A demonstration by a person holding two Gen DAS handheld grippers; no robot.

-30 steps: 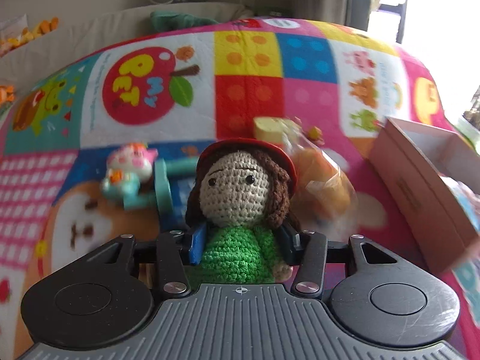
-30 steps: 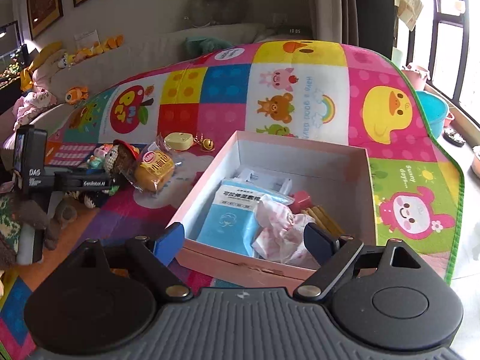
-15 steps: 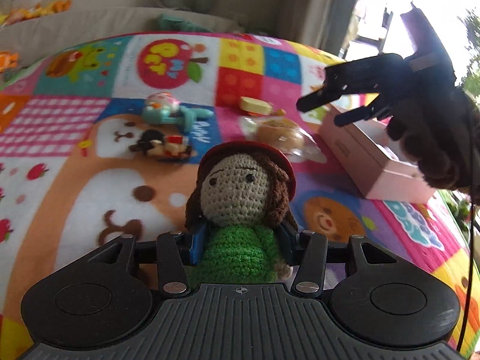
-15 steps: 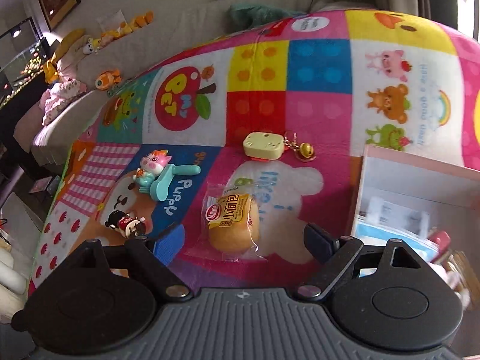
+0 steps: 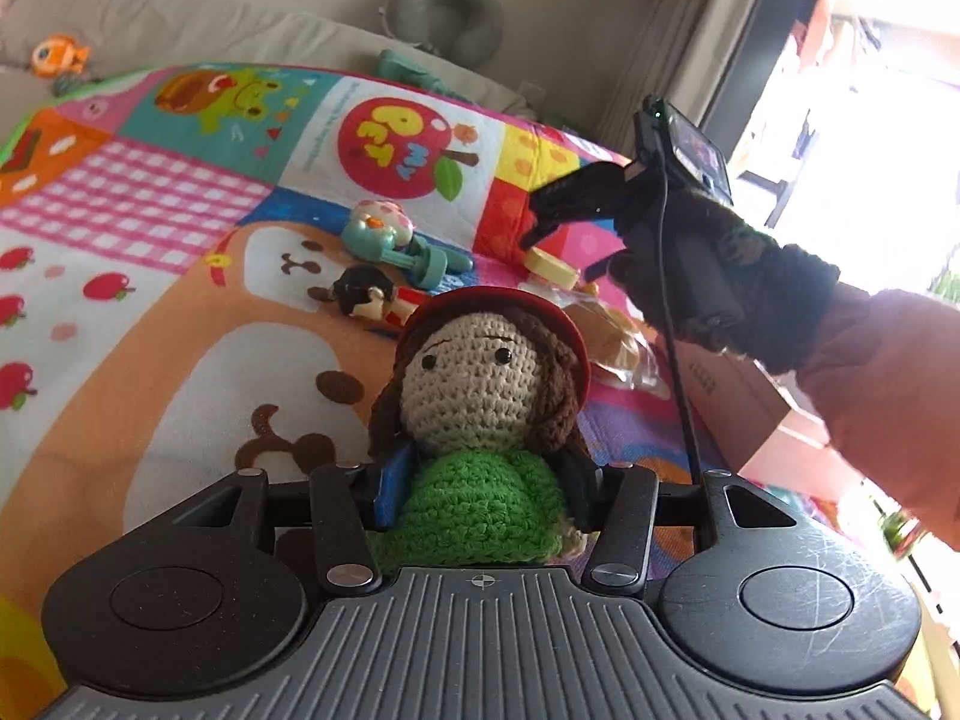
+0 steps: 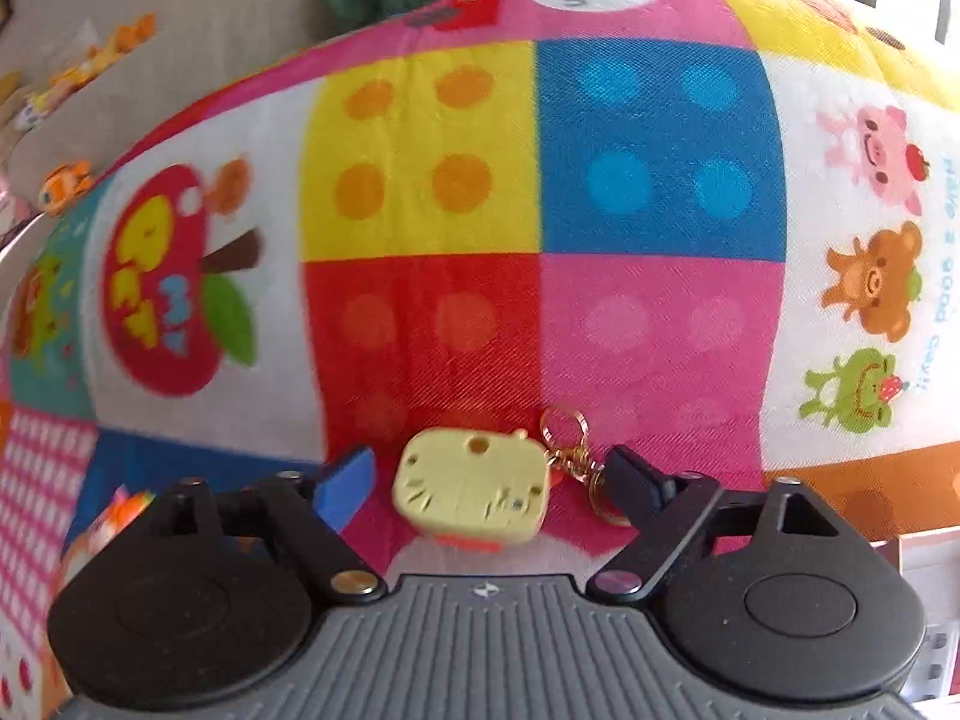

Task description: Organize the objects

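My left gripper [image 5: 486,480] is shut on a crochet doll [image 5: 480,420] with a green body, brown hair and a red hat, held above the play mat. My right gripper [image 6: 489,477] is open, its jaws on either side of a pale yellow keychain charm [image 6: 471,492] with a gold ring and bell [image 6: 576,462] lying on the mat. The left wrist view shows the right gripper [image 5: 558,216] held by a gloved hand above the same charm [image 5: 549,264]. The pink box [image 5: 738,402] lies at the right, partly behind the arm.
On the colourful play mat [image 5: 180,240] lie a teal toy with a pink head [image 5: 390,240], a small black-haired figure [image 5: 366,300] and a wrapped bun [image 5: 612,342]. A beige sofa [image 5: 180,30] with soft toys runs along the mat's far edge.
My right gripper moved forward and down from over the bun to straddle the yellow charm. My left gripper, still holding the doll, swung left and lifted a little.
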